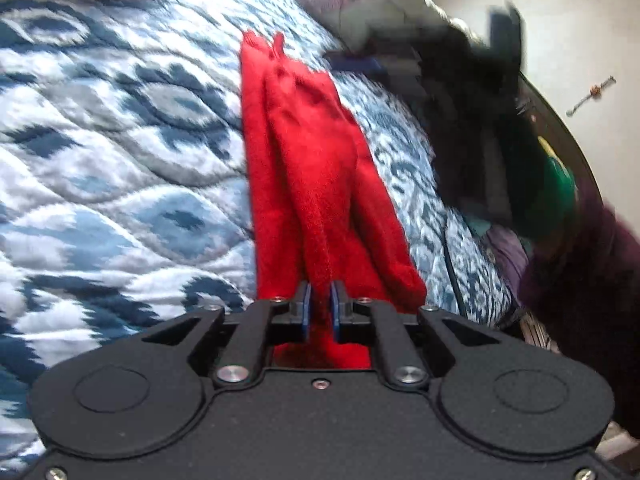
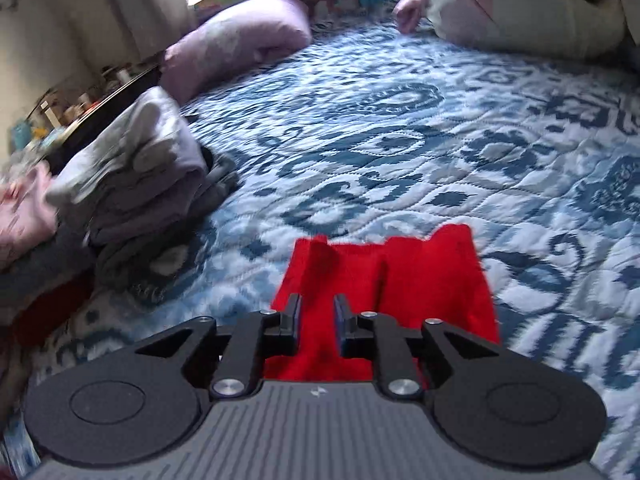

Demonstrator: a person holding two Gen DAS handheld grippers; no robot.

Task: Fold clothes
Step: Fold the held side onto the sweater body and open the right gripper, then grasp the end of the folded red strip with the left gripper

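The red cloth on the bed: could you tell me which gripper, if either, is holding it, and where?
The left gripper pinches the red cloth at its near edge. The right gripper is open over it, holding nothing.

Quilt (image 2: pixel 440 128) open ahead; folded pile (image 2: pixel 132 176) blocks left.

bedroom: quilted bedspread (image 2: pixel 400 120), pillow (image 2: pixel 236 36)

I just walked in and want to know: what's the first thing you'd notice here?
The bright red cloth, lying in long folds down the middle of the blue-and-white patterned quilt. The left hand-held gripper pinches its near end, while the right hand-held gripper sits over the other end with a gap between its fingers. A stack of folded grey clothes rests at the quilt's left edge in the right wrist view.
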